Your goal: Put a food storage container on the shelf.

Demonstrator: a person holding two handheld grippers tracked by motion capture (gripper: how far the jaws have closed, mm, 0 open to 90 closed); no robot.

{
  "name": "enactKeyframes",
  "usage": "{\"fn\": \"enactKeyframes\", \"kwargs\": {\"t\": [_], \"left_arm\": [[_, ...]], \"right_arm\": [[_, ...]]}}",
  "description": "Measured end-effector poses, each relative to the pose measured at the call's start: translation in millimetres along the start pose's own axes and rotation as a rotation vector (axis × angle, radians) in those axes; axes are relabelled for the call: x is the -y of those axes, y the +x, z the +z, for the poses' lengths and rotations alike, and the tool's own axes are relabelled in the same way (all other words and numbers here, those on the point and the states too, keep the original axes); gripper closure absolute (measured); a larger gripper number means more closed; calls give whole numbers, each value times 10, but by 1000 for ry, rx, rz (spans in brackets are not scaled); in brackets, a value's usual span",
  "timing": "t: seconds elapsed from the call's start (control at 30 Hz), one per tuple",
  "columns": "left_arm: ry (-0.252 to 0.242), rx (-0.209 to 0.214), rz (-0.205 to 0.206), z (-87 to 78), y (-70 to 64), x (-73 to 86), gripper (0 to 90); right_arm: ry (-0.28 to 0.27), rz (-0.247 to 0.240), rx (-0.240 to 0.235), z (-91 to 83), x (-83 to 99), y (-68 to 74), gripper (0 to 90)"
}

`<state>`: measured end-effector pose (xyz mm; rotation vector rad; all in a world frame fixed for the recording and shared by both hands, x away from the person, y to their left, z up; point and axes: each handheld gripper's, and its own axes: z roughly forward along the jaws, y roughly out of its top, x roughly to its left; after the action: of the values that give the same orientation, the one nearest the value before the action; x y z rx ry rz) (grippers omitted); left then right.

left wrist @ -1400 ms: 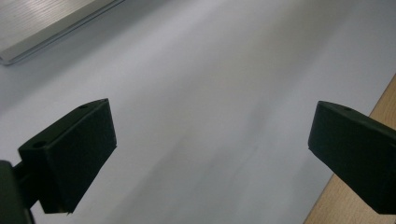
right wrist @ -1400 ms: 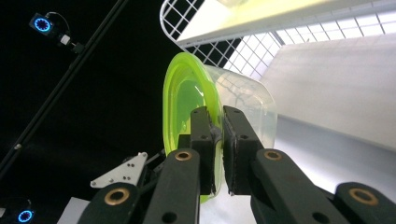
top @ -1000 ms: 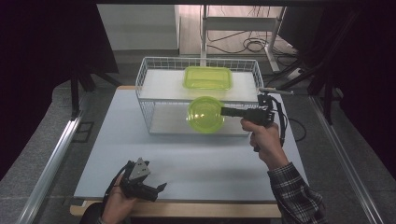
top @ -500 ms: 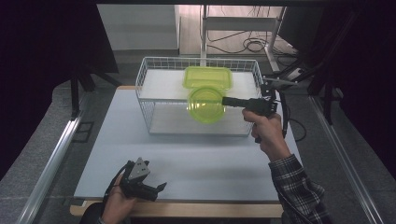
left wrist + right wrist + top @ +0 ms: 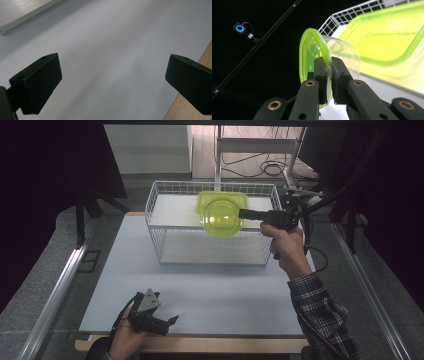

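Well, start with the desk (image 5: 215, 290), its pale top mostly bare, a wooden strip showing along the near edge. At the far side stands the white wire basket (image 5: 157, 227), open-topped, and inside it toward the back lies a rectangular lime-green container (image 5: 240, 198), translucent, flat on the basket floor.

Now the action: the right claw (image 5: 243, 213) is held out level over the basket, and its jaws are pinched together on the rim of a round lime-green bowl (image 5: 220, 219). From the right gripper view the bowl (image 5: 312, 53) is tipped on its side, one jaw inside the lip and one outside, clear wall bulging away toward the rectangular container (image 5: 387, 40) just beyond. It hangs in the air above the basket, overlapping the container's near edge from above; whether they touch I can't tell.

Down at the near left corner, the left claw (image 5: 169, 322) rests low over the desk with its jaws spread wide apart and nothing between them.

Trouble, by my reading: that is a thin edge grip on slick plastic, with the bowl's weight hanging off to one side. A quick twist of the wrist could let it swivel or slip free. Lowered carelessly, it could knock the container or catch the basket's wire rim.
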<state>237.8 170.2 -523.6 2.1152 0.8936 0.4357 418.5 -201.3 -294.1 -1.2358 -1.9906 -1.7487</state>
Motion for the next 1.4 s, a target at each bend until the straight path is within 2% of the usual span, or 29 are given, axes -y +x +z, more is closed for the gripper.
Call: {"fn": "enactKeyframes", "kwargs": {"t": [0.33, 0.6, 1.03, 1.4], "left_arm": [[0, 2, 0, -2, 3, 1, 6], [5, 3, 3, -4, 4, 2, 5], [7, 6, 4, 0, 0, 2, 6], [11, 6, 9, 3, -4, 2, 6]], "right_arm": [[-26, -9, 35, 56, -262, 4, 835], [-27, -10, 57, 127, -420, 9, 835], [2, 45, 95, 239, -562, -119, 820], [-22, -40, 292, 365, -675, -108, 742]]}}
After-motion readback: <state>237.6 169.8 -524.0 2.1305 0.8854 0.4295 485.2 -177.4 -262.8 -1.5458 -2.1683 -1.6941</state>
